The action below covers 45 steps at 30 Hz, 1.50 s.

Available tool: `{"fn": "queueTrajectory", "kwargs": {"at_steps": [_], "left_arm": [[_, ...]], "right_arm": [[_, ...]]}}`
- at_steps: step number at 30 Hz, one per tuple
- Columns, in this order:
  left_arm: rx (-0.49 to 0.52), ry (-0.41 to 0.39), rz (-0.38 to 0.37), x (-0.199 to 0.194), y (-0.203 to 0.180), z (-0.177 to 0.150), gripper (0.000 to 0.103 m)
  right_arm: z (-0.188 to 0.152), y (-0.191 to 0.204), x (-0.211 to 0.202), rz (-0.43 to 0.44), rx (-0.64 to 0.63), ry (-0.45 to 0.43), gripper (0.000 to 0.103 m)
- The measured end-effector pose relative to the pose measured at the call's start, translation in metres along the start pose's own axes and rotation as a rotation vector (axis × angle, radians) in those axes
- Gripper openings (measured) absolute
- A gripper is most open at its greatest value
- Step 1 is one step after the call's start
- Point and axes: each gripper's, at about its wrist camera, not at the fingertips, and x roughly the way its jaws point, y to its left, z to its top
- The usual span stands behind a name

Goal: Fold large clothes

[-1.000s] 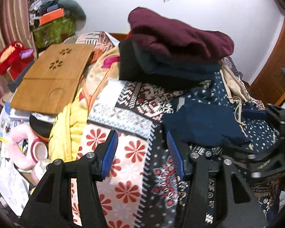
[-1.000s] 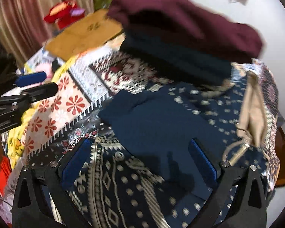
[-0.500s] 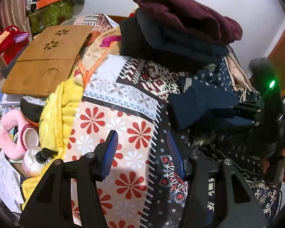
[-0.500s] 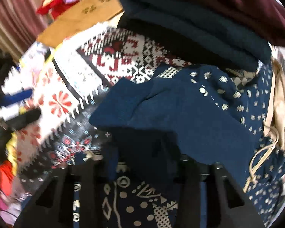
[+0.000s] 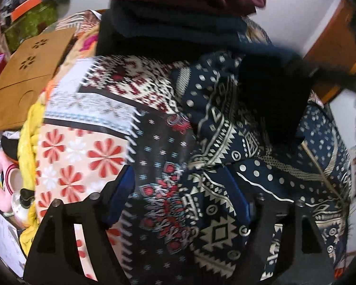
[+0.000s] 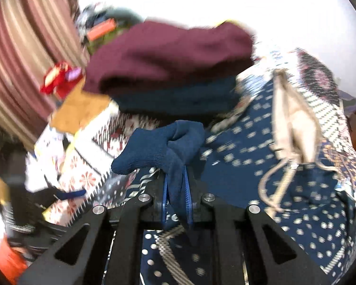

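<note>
A navy garment with white dots and geometric print [image 5: 225,142] lies crumpled on the patchwork bedspread [image 5: 87,156]. My right gripper [image 6: 176,180] is closing, its blue pads pinching a plain navy fold of that garment [image 6: 159,147] and holding it lifted. In the left wrist view that raised fold is a dark blurred mass [image 5: 273,90]. My left gripper [image 5: 180,197] hovers low over the garment's near edge, jaws opening. Cloth lies beneath them but the pads press on nothing. Behind stands a pile of folded clothes with a maroon one on top [image 6: 168,54].
A wooden lap tray [image 5: 28,76] lies at the left, with a yellow cloth [image 5: 30,142] and a small bottle [image 5: 21,201] beside the bed edge. A beige drawstring bag [image 6: 294,123] rests on the garment's right. Striped curtain [image 6: 23,47] at left; wooden furniture [image 5: 332,47] at right.
My right gripper went from wide open to pinching the navy fold and rose with it. My left gripper moved right and lower over the patterned garment, and its jaws widened.
</note>
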Motion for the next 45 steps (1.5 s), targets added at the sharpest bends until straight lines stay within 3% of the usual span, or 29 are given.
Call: {"fn": "queueTrajectory", "kwargs": {"at_steps": [4,8,15,19,25,32,39,45], "left_arm": [[0.056,0.05,0.075,0.023,-0.015,0.003,0.076],[0.067,0.042,0.176,0.037,-0.021,0.01,0.076],[-0.037,-0.005,0.244,0.035,-0.001,0.018,0.076],[-0.081,-0.004,0.232,0.034,0.009,0.015,0.079],[-0.066,-0.008,0.263,0.037,0.008,0.014,0.082],[-0.067,-0.011,0.278,0.04,0.005,0.011,0.086],[-0.056,-0.01,0.297,0.042,0.003,0.009,0.088],[-0.045,0.001,0.306,0.041,0.001,0.01,0.089]], "right_arm": [[0.001,-0.034,-0.046,-0.041,0.067,-0.111,0.011],[-0.006,-0.069,-0.076,-0.089,0.145,-0.173,0.011],[-0.04,-0.127,-0.097,-0.154,0.295,-0.161,0.011],[-0.071,-0.156,-0.085,-0.145,0.398,-0.087,0.011],[-0.117,-0.184,-0.069,-0.124,0.535,0.0,0.011],[-0.145,-0.203,-0.085,-0.112,0.663,-0.024,0.011],[-0.159,-0.203,-0.096,-0.14,0.667,-0.037,0.014],[-0.159,-0.203,-0.125,-0.235,0.639,-0.098,0.015]]}}
